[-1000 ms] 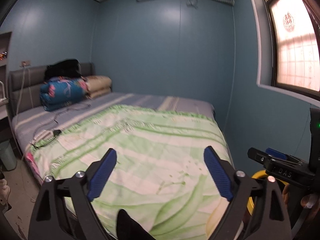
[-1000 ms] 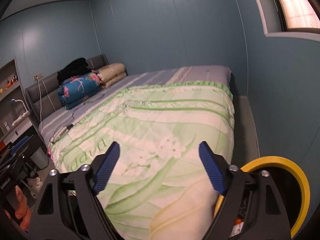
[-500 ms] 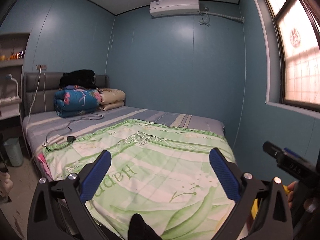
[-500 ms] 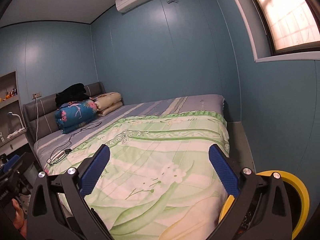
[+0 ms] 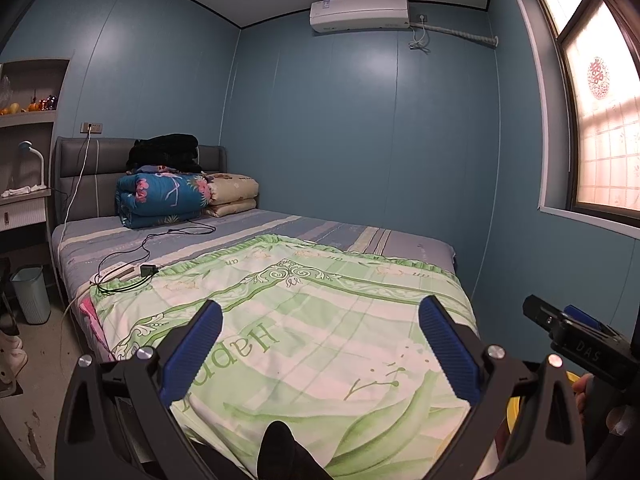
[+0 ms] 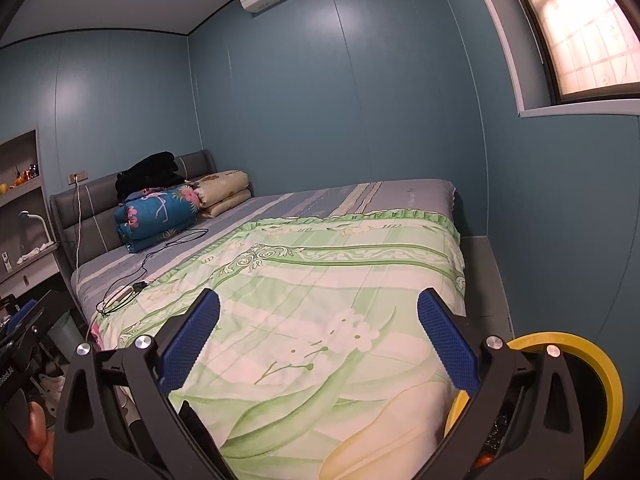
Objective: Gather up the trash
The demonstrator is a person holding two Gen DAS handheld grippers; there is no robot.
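My left gripper (image 5: 320, 320) is open over the foot of a bed, with nothing between its blue pads. My right gripper (image 6: 319, 308) is open too and holds nothing; in the left wrist view it shows at the right edge (image 5: 576, 340). A round yellow-rimmed bin (image 6: 600, 376) stands on the floor at the bed's near right corner, dark inside with some scraps in it. Its yellow rim (image 5: 516, 412) peeks out behind my left gripper's right finger. A small pale-blue waste bin (image 5: 31, 294) stands on the floor left of the bed. No loose trash shows on the bed.
The bed carries a green floral quilt (image 5: 320, 320), folded blankets (image 5: 164, 198) at the headboard, and a power strip with black cables (image 5: 128, 270). A bedside shelf and lamp (image 5: 32, 160) stand left. Blue walls and a window (image 5: 600, 140) close the right side.
Both views have tilted up, so the wall, ceiling and air conditioner now show more. Both grippers' jaws spread slightly wider. The bed sits lower in both views.
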